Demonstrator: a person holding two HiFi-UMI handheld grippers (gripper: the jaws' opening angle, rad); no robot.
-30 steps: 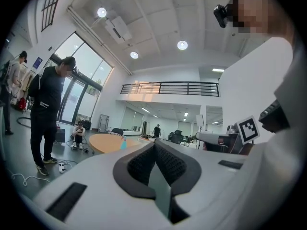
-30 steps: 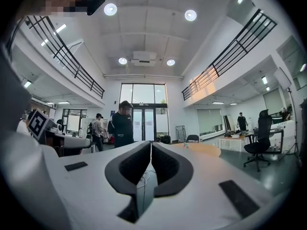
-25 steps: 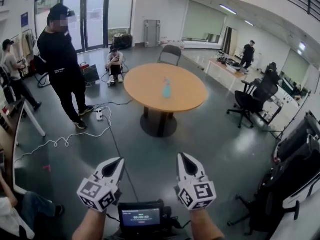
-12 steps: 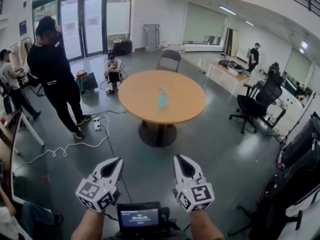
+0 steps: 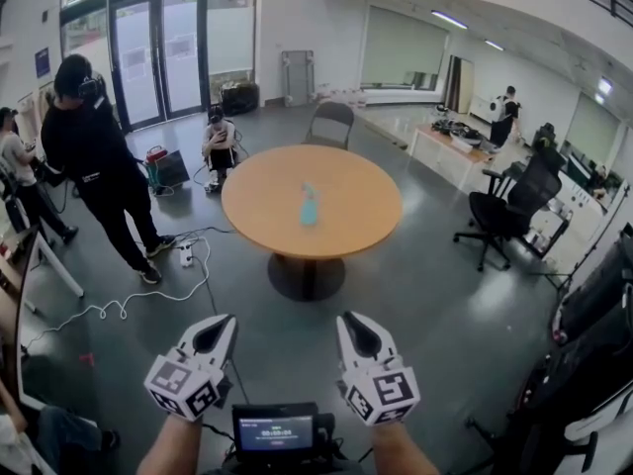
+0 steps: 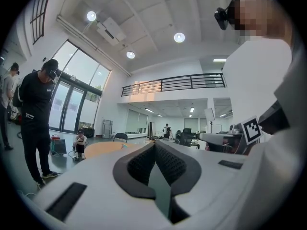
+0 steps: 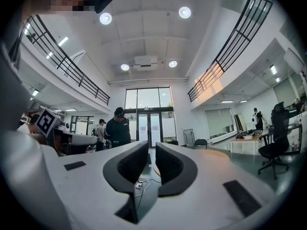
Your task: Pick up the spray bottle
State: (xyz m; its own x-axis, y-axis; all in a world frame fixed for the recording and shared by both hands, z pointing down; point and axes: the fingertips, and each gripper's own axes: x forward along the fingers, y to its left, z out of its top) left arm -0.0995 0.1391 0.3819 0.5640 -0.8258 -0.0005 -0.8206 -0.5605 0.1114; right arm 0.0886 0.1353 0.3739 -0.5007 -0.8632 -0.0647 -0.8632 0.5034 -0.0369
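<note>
A pale blue spray bottle (image 5: 310, 207) stands upright near the middle of a round wooden table (image 5: 346, 226), far ahead across the grey floor. Both grippers are held level at the bottom of the head view, well short of the table. My left gripper (image 5: 220, 325) is shut with nothing in it; in the left gripper view its pads (image 6: 154, 145) meet, and the table top (image 6: 103, 148) with the tiny bottle (image 6: 123, 145) shows beyond. My right gripper (image 5: 351, 323) is opening: a narrow empty gap parts its jaws (image 7: 152, 150). The bottle is hidden in the right gripper view.
A person in black (image 5: 94, 156) stands left of the table, and another sits by the glass doors (image 5: 218, 137). White cable (image 5: 129, 295) and a power strip (image 5: 185, 254) lie on the floor. Office chairs (image 5: 504, 201) and dark equipment (image 5: 593, 364) line the right side.
The table and bottle have drifted left and a little lower in the head view and look nearer. The person in black has shifted left. Both grippers stay low in the frame.
</note>
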